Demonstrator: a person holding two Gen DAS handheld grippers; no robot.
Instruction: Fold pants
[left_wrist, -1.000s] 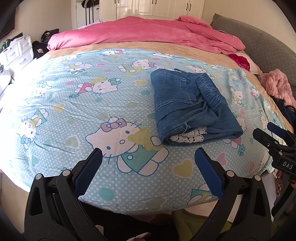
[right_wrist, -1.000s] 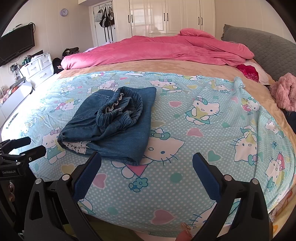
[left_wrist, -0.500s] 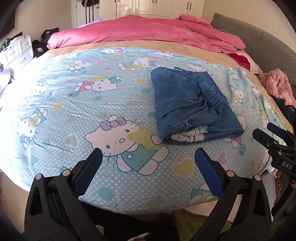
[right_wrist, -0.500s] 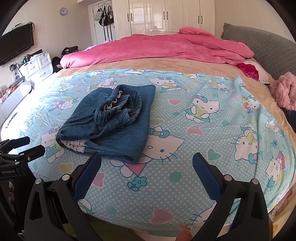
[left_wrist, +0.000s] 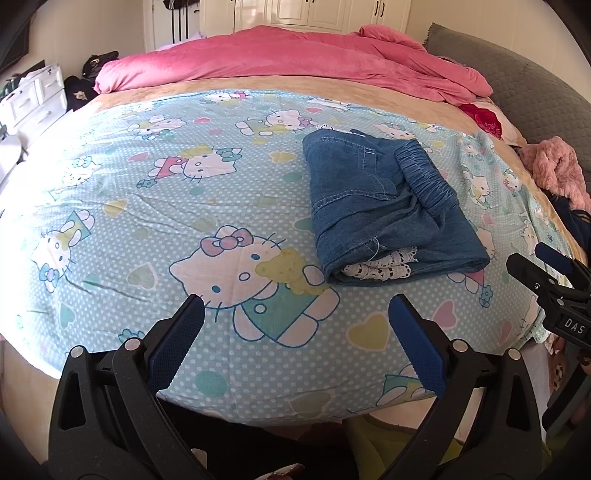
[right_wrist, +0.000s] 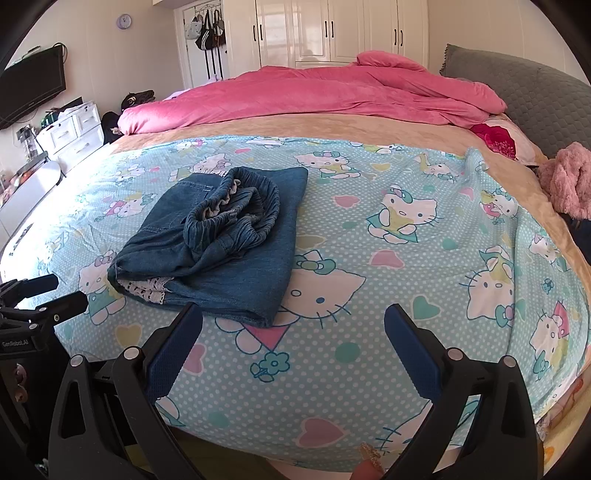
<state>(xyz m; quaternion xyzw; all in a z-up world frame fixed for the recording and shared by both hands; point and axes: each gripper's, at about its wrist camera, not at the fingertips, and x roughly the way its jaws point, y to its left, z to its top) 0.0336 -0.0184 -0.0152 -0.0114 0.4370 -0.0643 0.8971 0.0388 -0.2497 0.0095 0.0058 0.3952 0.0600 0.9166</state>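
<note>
The blue denim pants (left_wrist: 384, 206) lie folded in a compact bundle on the blue cartoon-print sheet (left_wrist: 166, 206), with the elastic waistband on top and white lace trim showing at the near end. They also show in the right wrist view (right_wrist: 221, 251). My left gripper (left_wrist: 295, 317) is open and empty, held near the bed's front edge, left of and short of the pants. My right gripper (right_wrist: 293, 325) is open and empty, just in front of the pants' near right corner. Each gripper shows at the edge of the other's view: the right one (left_wrist: 554, 280), the left one (right_wrist: 40, 299).
A pink duvet (right_wrist: 314, 99) is heaped across the far side of the bed. A grey headboard (right_wrist: 524, 96) and a pink fluffy garment (right_wrist: 569, 181) are at the right. White drawers (right_wrist: 70, 136) and a wall television (right_wrist: 29, 88) stand at the left.
Both grippers have drawn slightly closer to the bed; the pants look a little nearer in both views. The pants themselves have not moved. Both grippers stay open.
</note>
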